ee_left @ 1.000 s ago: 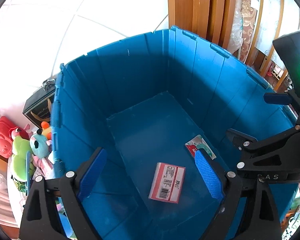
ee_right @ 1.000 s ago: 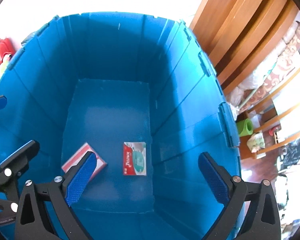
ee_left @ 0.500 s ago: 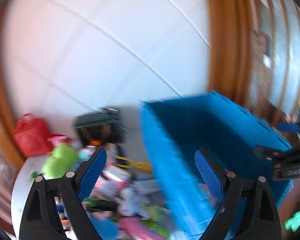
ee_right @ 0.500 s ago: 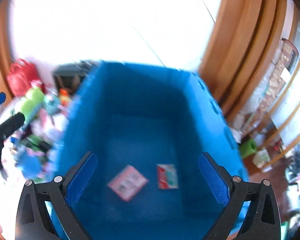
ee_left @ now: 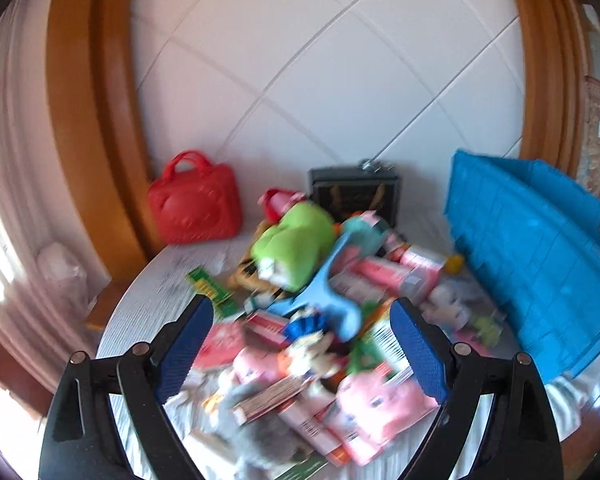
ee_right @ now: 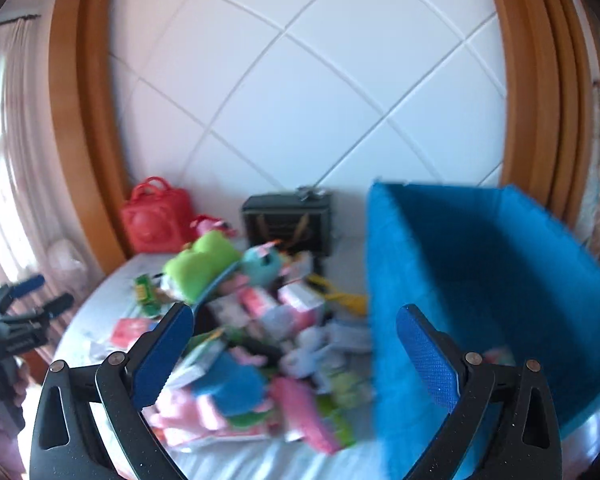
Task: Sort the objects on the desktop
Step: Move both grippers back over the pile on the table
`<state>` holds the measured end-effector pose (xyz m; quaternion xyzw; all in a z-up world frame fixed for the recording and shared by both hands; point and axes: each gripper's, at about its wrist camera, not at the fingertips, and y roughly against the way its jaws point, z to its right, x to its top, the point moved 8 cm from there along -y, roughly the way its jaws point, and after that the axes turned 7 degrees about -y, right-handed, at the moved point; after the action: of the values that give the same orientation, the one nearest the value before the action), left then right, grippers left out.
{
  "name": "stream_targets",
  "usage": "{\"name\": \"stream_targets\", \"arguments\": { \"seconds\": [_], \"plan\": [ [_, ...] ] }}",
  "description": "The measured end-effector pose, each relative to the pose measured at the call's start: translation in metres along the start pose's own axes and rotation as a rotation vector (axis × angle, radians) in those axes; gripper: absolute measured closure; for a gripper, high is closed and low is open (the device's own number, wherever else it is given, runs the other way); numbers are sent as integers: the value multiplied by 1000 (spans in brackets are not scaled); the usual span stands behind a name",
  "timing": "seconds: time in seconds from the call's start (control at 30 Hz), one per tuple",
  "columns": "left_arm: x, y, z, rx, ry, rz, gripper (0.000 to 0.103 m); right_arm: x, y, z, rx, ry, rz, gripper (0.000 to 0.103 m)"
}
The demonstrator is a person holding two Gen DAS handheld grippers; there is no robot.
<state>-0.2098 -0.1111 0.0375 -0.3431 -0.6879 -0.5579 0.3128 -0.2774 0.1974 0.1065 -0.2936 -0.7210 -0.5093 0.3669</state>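
The pile of toys and boxes (ee_left: 320, 320) lies heaped across the middle of the desk (ee_left: 156, 292), blurred in both views. A green plush (ee_left: 296, 240) sits on top toward the far side, with a teal plush (ee_right: 262, 262) just beside it on the bin's side. A light blue plastic piece (ee_left: 324, 292) leans across the middle of the heap. Pink and white boxes (ee_left: 396, 272) crowd the side nearest the bin, and a pink plush (ee_left: 380, 400) lies at the near edge. A green strip (ee_left: 212, 290) pokes out on the side away from the bin.

The blue bin (ee_right: 480, 280) stands at the right edge of the desk, its open top tilted toward the right wrist camera; the pile comes up close to its wall. What lies inside it is too blurred to tell.

The left tongs (ee_left: 302, 352) hang released over the near part of the pile, jaws wide apart and holding nothing. The right tongs (ee_right: 296, 356) are released too, one jaw over the pile and the other over the bin's wall.

Along the far edge a red bag (ee_left: 194, 208) rests against the wall, and a black box (ee_left: 354, 196) stands between it and the bin. Behind them is a white tiled wall (ee_right: 300, 100) framed in wood.
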Motion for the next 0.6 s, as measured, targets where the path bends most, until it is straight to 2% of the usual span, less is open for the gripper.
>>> {"name": "stream_targets", "arguments": {
  "seconds": [0.1,0.23,0.33,0.43,0.47,0.53,0.6],
  "plan": [
    [-45,-10,-30,36,63,-50,12,-38,-24,-16,9,-7,-80,0],
    [-103,-31,-55,89,140,-141,12,-86,-59,-19,-22,36,-179,0],
    [-143,-48,-59,114,171,-224,12,-117,-79,-2,-64,54,-229,0],
    [-175,-68,-54,84,228,-304,15,-142,-101,18,-96,42,-293,2],
    [-184,-74,-54,90,248,-331,17,-148,-109,23,-96,40,-323,6],
    [-197,-85,-50,93,270,-371,21,-156,-121,26,-82,56,-364,37],
    [-203,-94,-46,106,274,-382,21,-152,-130,20,-51,84,-366,41]
  ]
}}
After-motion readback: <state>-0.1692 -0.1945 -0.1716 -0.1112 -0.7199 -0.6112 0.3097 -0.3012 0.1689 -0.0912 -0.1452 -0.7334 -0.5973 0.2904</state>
